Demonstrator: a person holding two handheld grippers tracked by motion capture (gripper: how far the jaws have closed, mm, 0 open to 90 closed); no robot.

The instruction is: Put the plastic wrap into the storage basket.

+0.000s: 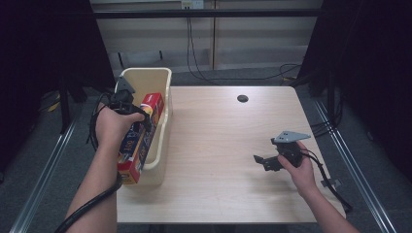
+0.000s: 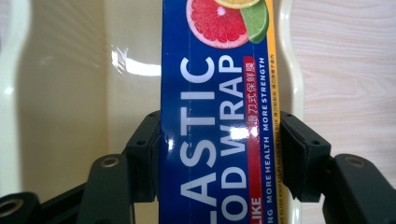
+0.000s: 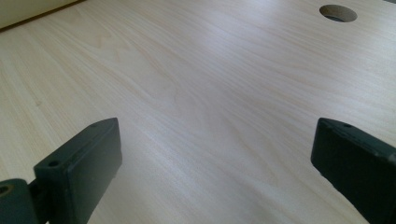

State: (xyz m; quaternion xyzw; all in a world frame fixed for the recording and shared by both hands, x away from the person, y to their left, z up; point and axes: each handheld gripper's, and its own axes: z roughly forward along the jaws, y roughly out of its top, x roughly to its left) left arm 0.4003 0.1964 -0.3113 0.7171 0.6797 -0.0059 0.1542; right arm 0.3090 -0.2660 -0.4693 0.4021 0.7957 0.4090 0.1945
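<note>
1. Pale wood table (image 1: 228, 160) with a round cable hole (image 1: 242, 98) near its far edge
2. Grey floor (image 1: 43, 145), metal rails (image 1: 352, 165) alongside
3. Beige wall panels (image 1: 257, 34) behind, black cables (image 1: 194, 58) hanging
4. Dark curtains (image 1: 369, 58) at both sides

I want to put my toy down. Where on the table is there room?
Most of the pale wooden table is bare: the wide stretch between the cream plastic bin and the open right gripper, up to the round hole. The left edge is crowded: there the left gripper clamps the blue plastic-wrap box over the bin.
</note>
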